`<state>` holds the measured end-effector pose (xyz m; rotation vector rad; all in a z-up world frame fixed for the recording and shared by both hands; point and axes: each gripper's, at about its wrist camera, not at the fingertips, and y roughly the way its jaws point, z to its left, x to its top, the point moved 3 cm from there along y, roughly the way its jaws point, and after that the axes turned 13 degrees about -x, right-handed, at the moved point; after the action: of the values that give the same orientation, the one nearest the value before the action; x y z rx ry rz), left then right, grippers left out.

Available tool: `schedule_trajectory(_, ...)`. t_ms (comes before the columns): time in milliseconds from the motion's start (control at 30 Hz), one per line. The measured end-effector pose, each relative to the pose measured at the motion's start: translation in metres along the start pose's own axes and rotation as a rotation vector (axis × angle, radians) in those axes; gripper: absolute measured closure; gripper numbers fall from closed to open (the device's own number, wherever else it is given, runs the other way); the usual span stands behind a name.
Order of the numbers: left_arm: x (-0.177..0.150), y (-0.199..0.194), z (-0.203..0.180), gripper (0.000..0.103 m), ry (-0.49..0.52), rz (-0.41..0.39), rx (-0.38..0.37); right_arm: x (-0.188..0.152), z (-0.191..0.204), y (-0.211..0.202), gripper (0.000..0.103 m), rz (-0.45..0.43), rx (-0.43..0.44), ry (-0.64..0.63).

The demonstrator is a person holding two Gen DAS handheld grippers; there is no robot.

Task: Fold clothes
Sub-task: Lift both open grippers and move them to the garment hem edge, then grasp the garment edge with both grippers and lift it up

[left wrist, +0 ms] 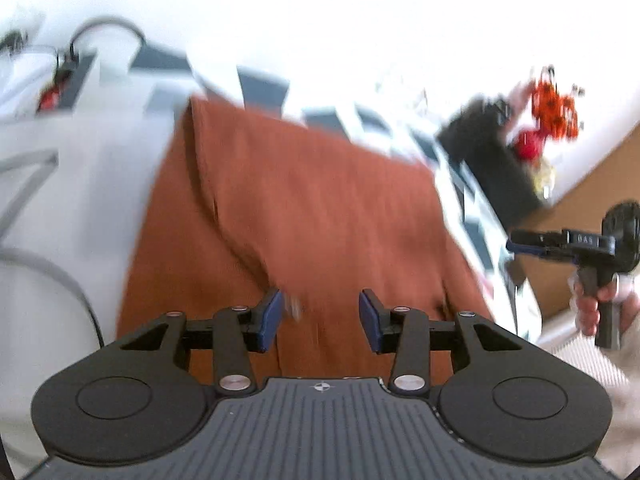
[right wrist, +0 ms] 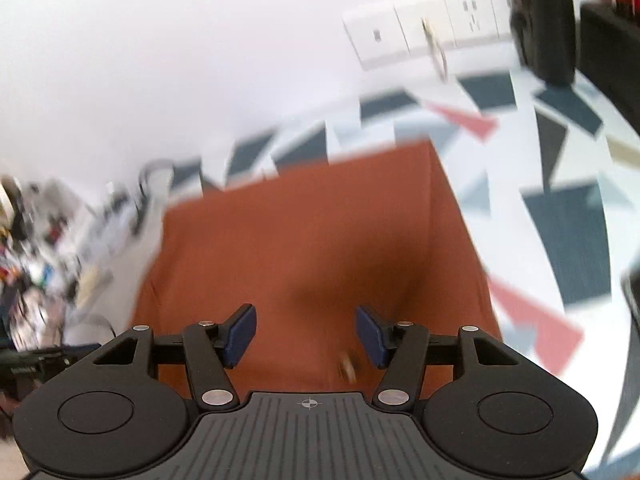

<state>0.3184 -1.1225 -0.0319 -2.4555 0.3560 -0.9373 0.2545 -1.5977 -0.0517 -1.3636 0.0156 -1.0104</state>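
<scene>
While both tongs, left (left wrist: 320, 316) and right (right wrist: 306, 334), stand open and empty, the rust cloth (left wrist: 304, 208) lies folded on the patterned worktop (right wrist: 560, 216).

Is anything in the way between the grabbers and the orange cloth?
Nothing visible. The left gripper and right gripper both hang with open, empty jaws right above the orange cloth, which lies on the patterned tablecloth.

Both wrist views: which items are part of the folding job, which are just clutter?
Job:
- rust-orange garment, lying on the patterned cloth
- left tongs, open, nothing between them
- right tongs, open, nothing between them

Clutter:
- wall sockets
- black box with red-orange ornament
- grey cable
- blurred bits at the left edge
</scene>
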Motion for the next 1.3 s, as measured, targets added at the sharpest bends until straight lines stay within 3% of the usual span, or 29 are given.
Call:
schedule_trajectory(233,0.085,0.039,0.027,0.060,0.037,-0.148,0.048,0.086,-0.001,0.029,0.050,-0.117,-0.003,0.045)
schedule_trajectory(400,0.110,0.079,0.074,0.061,-0.049,-0.149,0.101,0.121,-0.033,0.097,0.051,-0.100,-0.073,0.170)
schedule_trajectory(500,0.118,0.101,0.102,0.061,-0.101,-0.142,0.137,0.125,-0.058,0.140,0.053,-0.075,-0.121,0.217)
schedule_trajectory(667,0.128,0.121,0.139,0.060,-0.180,-0.161,0.157,0.124,-0.089,0.191,0.053,-0.032,-0.126,0.292)
schedule_trajectory(767,0.132,0.126,0.155,0.057,-0.267,-0.192,0.101,0.127,-0.097,0.210,0.053,-0.013,-0.111,0.313)
schedule_trajectory(900,0.134,0.125,0.165,0.057,-0.359,-0.231,-0.021,0.130,-0.092,0.210,0.056,0.005,-0.022,0.332)
schedule_trajectory(1000,0.137,0.126,0.168,0.056,-0.366,-0.218,-0.026,0.130,-0.086,0.203,0.056,0.009,0.019,0.312)
schedule_trajectory(1100,0.141,0.124,0.168,0.056,-0.322,-0.214,0.038,0.131,-0.083,0.199,0.056,0.022,0.049,0.307)
schedule_trajectory(1300,0.144,0.122,0.168,0.055,-0.287,-0.198,0.084,0.131,-0.089,0.207,0.056,0.029,0.034,0.333)
